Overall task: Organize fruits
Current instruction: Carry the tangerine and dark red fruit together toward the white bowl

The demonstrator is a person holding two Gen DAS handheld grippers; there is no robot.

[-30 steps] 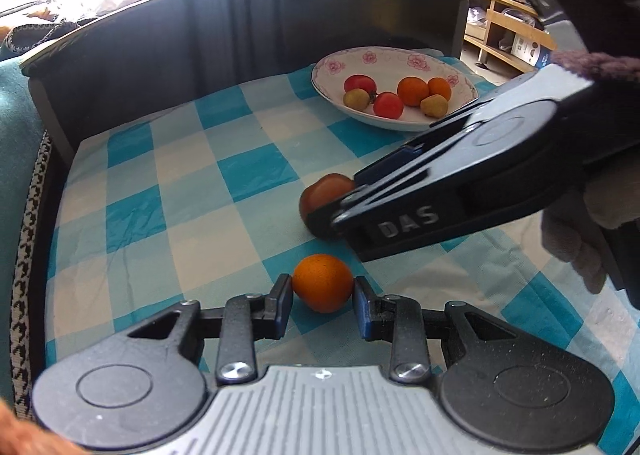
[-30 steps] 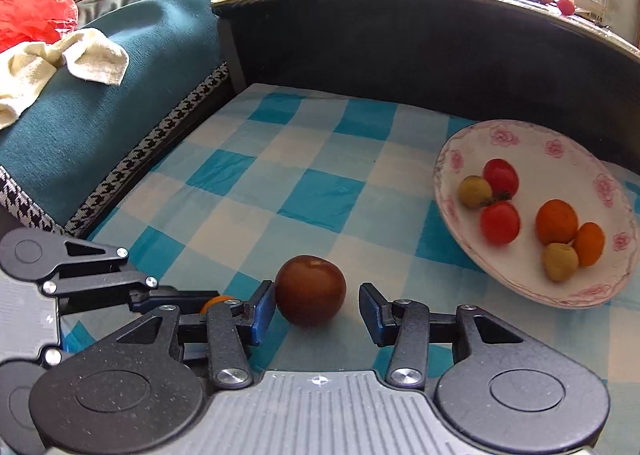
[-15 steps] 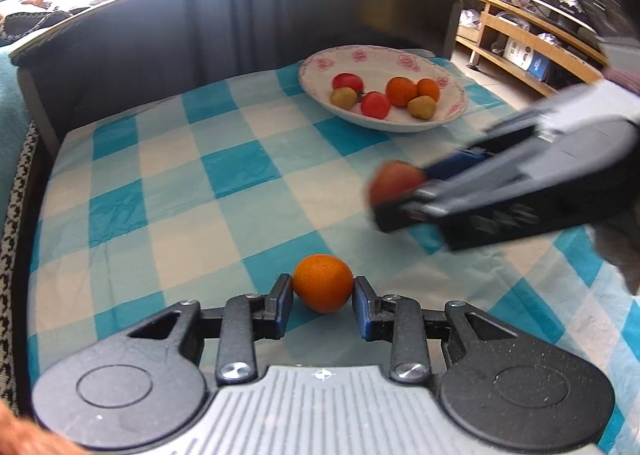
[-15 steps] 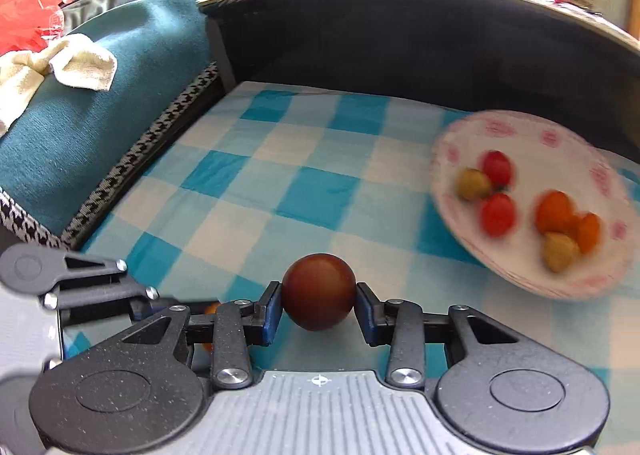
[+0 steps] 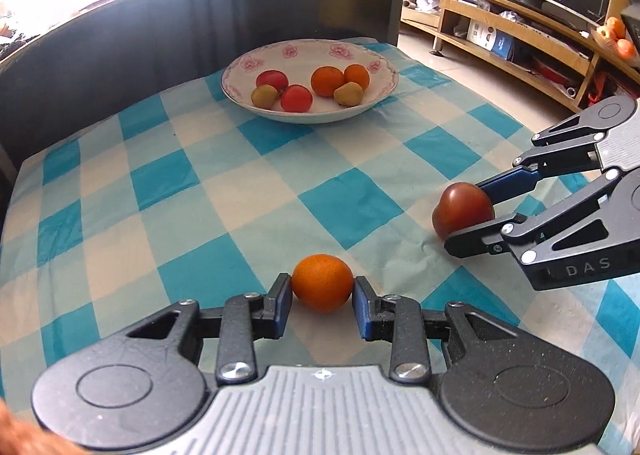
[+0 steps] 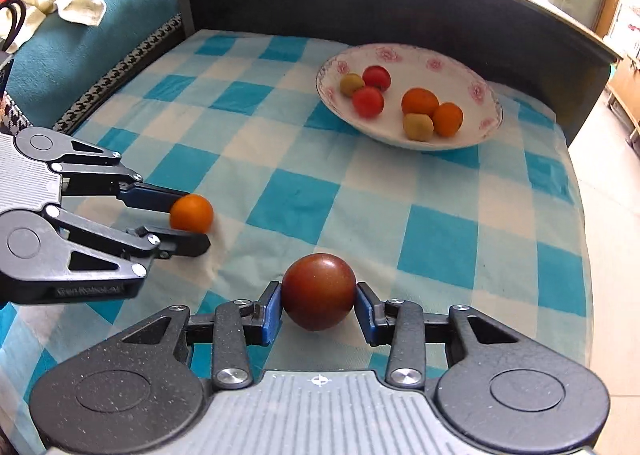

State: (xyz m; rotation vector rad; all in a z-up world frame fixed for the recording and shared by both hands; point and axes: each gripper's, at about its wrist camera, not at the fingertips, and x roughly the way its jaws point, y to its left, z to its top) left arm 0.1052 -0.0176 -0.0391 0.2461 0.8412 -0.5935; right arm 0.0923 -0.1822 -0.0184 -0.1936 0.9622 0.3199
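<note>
The left gripper (image 5: 322, 290) clamps a small round orange fruit (image 5: 322, 283) across its middle, and the right gripper (image 6: 318, 305), its jaws having just closed, pinches a glossy dark-red round tomato (image 6: 318, 291). Both hang above the blue-and-white checked cloth (image 5: 248, 191), short of the white floral bowl (image 5: 384, 91) holding 6 fruits. The tomato looks soft and slippery, so a gentle grip at the widest girth seems wise.

Small orange (image 5: 322, 282) sits low over the blue-checked cloth, clamped between blue pads. Dark red-brown tomato (image 6: 318, 297), round and glossy, clamped likewise, well apart to the orange's right. White flower-rimmed bowl (image 5: 240, 69) at the far end holds two red tomatoes, two oranges, two yellow-green fruits.
</note>
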